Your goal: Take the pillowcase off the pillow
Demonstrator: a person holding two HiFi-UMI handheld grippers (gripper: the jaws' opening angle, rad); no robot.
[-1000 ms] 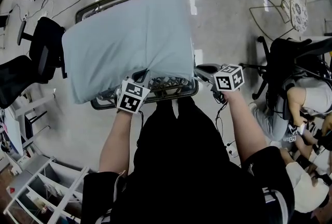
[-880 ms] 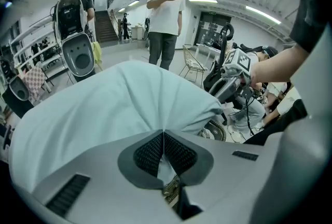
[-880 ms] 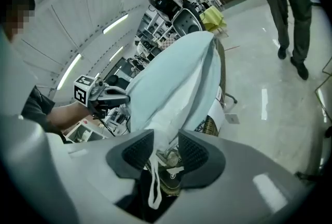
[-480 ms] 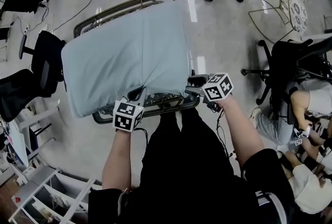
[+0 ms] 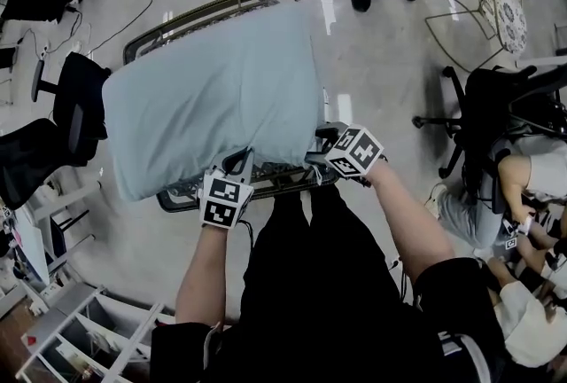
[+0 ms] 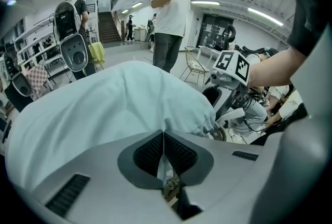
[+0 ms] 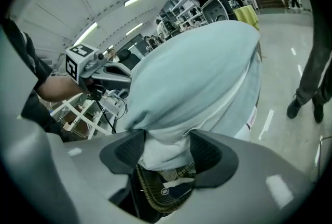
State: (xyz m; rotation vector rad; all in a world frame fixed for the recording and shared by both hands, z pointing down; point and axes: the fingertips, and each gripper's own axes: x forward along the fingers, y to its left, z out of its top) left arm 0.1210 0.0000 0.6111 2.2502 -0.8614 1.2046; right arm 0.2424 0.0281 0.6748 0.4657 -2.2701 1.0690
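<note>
Pillow is inside the pale blue pillowcase — left tongs clenched on its hem, right tongs have just been opening round a bunched corner — side tag unreadable.

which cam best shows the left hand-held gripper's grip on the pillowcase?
Left gripper view: the left hand-held gripper has its jaws shut on a fold of pillowcase. Head view shows mostly its marker cube at the pillowcase edge; right gripper view shows just that cube.
</note>
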